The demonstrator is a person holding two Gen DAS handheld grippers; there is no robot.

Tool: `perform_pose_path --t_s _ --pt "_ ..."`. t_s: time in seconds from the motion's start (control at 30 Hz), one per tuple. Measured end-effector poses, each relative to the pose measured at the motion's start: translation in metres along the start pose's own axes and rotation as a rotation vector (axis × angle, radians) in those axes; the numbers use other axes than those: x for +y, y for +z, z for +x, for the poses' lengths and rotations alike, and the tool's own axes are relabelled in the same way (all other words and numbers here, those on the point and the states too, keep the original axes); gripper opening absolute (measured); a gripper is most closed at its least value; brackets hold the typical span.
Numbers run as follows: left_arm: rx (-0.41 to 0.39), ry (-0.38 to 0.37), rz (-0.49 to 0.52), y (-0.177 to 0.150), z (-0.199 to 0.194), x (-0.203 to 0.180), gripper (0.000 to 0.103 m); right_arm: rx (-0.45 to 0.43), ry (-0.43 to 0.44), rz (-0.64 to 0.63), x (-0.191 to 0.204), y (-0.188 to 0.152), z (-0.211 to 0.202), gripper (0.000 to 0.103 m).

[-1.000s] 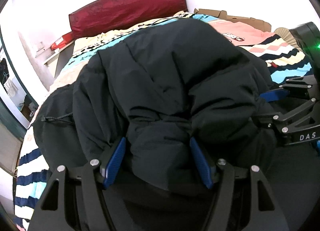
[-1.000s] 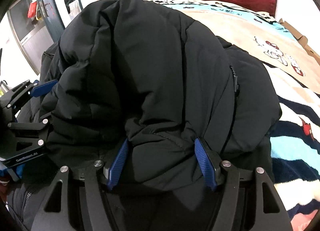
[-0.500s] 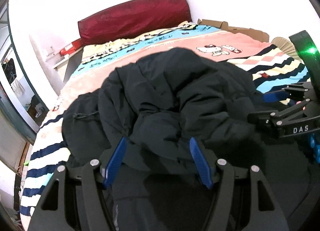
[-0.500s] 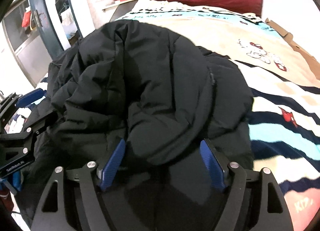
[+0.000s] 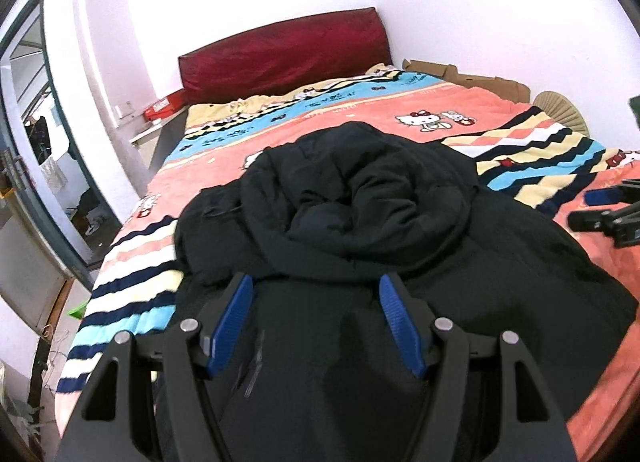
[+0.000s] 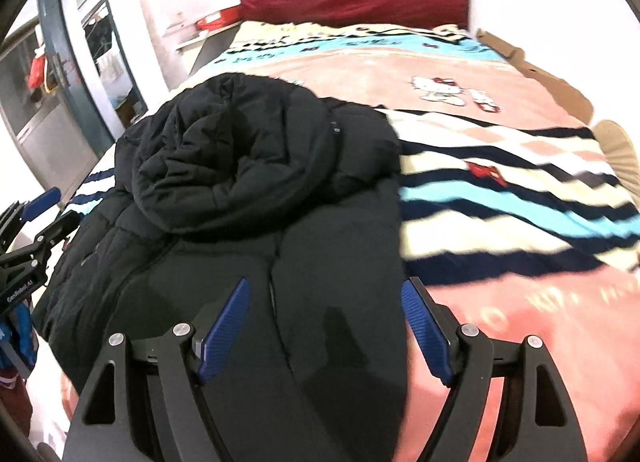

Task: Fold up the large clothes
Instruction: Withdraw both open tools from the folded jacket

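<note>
Black puffer jacket [image 5: 360,222] bunched on the cartoon-print blanket [image 5: 440,110], near end of bed.

Left gripper [image 5: 316,326] and right gripper [image 6: 324,326] are spread above it, nothing clamped; dark red headboard [image 5: 284,50] and cardboard [image 5: 472,78] are seen beyond.

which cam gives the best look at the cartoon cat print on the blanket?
Left wrist view: the cartoon cat print is sharp, unobstructed, with the smaller figures beside it readable past the black jacket. The right wrist view also shows the print, but it is motion-blurred and washed out, so details smear.
</note>
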State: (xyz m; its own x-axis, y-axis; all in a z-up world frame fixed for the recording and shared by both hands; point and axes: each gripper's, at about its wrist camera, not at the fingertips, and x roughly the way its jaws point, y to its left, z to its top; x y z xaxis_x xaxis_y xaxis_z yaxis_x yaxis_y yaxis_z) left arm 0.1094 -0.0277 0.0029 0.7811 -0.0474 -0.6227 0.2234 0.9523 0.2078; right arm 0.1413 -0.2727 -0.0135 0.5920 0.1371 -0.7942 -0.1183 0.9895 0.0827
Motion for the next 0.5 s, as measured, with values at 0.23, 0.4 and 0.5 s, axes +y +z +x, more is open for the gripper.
perform_pose_path --t_s 0.23,0.4,0.5 --pt "-0.007 0.031 -0.023 -0.026 -0.043 0.012 0.067 -0.029 -0.026 0.047 -0.015 -0.038 -0.045 0.080" --pt "0.010 0.064 -0.037 -0.044 -0.059 0.021 0.068 -0.041 -0.031 0.079 -0.022 -0.057 -0.060 0.082" --pt "0.023 0.076 -0.045 -0.053 -0.065 0.024 0.068 -0.035 -0.034 0.081 -0.024 -0.068 -0.064 0.082"
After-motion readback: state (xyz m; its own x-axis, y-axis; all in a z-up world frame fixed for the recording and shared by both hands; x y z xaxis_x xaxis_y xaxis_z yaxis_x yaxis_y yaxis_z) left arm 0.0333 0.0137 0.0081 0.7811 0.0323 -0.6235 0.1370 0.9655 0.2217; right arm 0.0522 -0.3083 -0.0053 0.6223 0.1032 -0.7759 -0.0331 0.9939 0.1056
